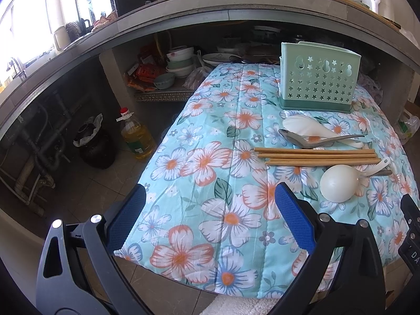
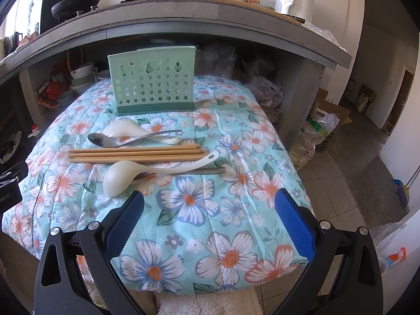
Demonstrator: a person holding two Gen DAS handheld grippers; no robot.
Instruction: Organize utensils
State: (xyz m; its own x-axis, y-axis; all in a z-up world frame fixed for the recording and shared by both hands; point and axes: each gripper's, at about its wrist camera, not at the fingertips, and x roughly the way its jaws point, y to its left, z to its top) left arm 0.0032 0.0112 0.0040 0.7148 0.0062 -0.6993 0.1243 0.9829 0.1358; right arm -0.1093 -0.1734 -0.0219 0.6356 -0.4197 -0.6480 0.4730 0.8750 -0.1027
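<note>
A green perforated utensil holder (image 1: 317, 78) (image 2: 153, 84) stands upright at the far end of a floral cloth (image 1: 223, 178) (image 2: 210, 189). In front of it lie a white rice paddle (image 1: 309, 127) (image 2: 131, 130), a metal spoon (image 1: 309, 140) (image 2: 123, 139), several wooden chopsticks (image 1: 317, 156) (image 2: 134, 153), a white ladle (image 1: 338, 186) (image 2: 123, 178) and a second metal spoon (image 2: 204, 171) under it. My left gripper (image 1: 210, 199) is open over the cloth, left of the ladle. My right gripper (image 2: 210, 204) is open just short of the ladle, empty.
A concrete counter (image 2: 183, 18) with pans and bottles overhangs the far side. Shelves beneath hold bowls (image 1: 181, 63). An oil bottle (image 1: 136, 136) and a dark pot (image 1: 94, 144) stand on the floor to the left. Bags and boxes (image 2: 320, 131) sit on the right.
</note>
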